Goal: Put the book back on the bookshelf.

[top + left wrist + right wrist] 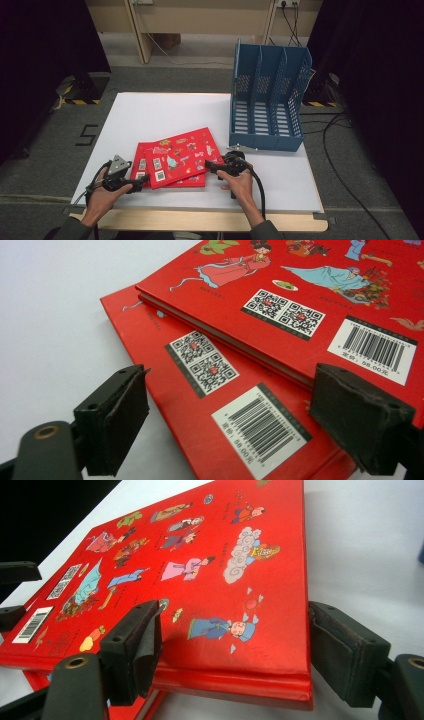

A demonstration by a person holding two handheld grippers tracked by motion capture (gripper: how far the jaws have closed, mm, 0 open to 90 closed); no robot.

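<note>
I have two red books stacked on the white table [150, 112], the top book [182, 156] lying askew across the bottom book [141, 150], and that offset is what gives each of my tongs its own edge to work at. My left tongs [139, 184] sit at the near left corner of the pile, jaws apart and pressing on nothing; in the left gripper view the bottom book's [200, 405] corner lies between them, and the top book's [300, 315] edge overhangs just beyond. My right tongs [210, 166] come in at the right end of the top book, jaws as wide as they go, one above the cover and one out past its side, so the book [210, 580] sits between them but is not yet pinched. I judge this spread is meant to steady the lower book while the upper one is lifted clear. The blue rack [270, 100] stands upright at the far right of the table, slots facing me, a likely home for the books. Both back covers carry paired QR codes and a white barcode label; the price line seems to read 58.00, the rest is too small to make out.
</note>
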